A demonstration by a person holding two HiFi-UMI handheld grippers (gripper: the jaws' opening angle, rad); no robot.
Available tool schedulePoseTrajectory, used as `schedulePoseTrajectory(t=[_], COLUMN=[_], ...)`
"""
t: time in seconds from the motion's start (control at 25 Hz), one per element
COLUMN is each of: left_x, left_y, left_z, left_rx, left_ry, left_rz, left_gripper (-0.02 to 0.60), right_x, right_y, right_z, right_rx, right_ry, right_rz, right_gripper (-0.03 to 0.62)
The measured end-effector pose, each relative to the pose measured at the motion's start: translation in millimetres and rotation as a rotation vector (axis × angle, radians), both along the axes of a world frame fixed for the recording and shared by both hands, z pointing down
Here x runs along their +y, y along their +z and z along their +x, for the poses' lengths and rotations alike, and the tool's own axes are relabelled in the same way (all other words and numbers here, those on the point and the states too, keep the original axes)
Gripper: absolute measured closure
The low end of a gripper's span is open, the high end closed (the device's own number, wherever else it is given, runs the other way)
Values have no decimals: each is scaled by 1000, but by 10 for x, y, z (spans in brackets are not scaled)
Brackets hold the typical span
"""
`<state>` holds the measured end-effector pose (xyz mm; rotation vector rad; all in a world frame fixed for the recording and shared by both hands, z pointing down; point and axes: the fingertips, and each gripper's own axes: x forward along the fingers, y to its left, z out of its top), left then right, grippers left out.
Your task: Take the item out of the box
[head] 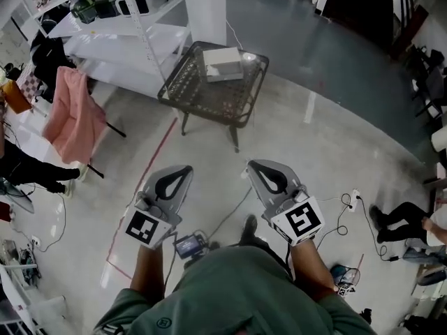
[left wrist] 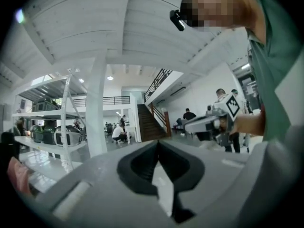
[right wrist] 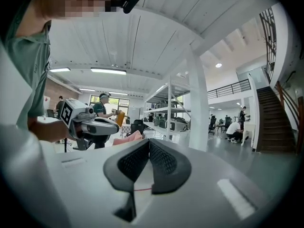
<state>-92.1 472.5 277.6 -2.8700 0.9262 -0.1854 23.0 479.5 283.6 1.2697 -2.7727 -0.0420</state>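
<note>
A white box [head: 223, 65] rests on a small dark mesh table [head: 241, 103] some way ahead of me on the floor. My left gripper [head: 187, 168] and right gripper [head: 250, 164] are held side by side in front of my body, well short of the table. Both point level toward it, jaws shut with nothing between them. In the left gripper view the dark pads meet at the tip of the left gripper [left wrist: 157, 144], and the right gripper [left wrist: 209, 122] shows beside it. The right gripper view shows the right gripper [right wrist: 149, 140] shut, with the left gripper [right wrist: 88, 122] alongside. What the box holds is hidden.
White shelving [head: 126, 19] with equipment stands at the back left beside a white pillar [head: 206, 5]. A pink cloth [head: 70, 114] hangs over a chair at left. A red line [head: 143, 187] and cables [head: 342, 218] cross the floor. A person [head: 412, 222] sits at right.
</note>
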Motion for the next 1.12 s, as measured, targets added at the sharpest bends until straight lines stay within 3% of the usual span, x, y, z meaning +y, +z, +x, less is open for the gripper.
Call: schedulePoseTrajectory(t=[0.52, 0.84, 1.12], left_x=[-801, -976, -1232], left_y=[-108, -46, -70], left_z=[733, 749, 738], left_rx=[-46, -74, -57], left_ry=[-169, -192, -116], left_rz=[19, 7, 12], left_gripper=[578, 578, 578], right_x=[-970, -1139, -1356], right_y=[12, 150, 151], right_z=[862, 871, 905], right_rx=[-16, -43, -32], right_ry=[-138, -162, -79], right_rz=[4, -25, -36], right_gripper=[586, 586, 586])
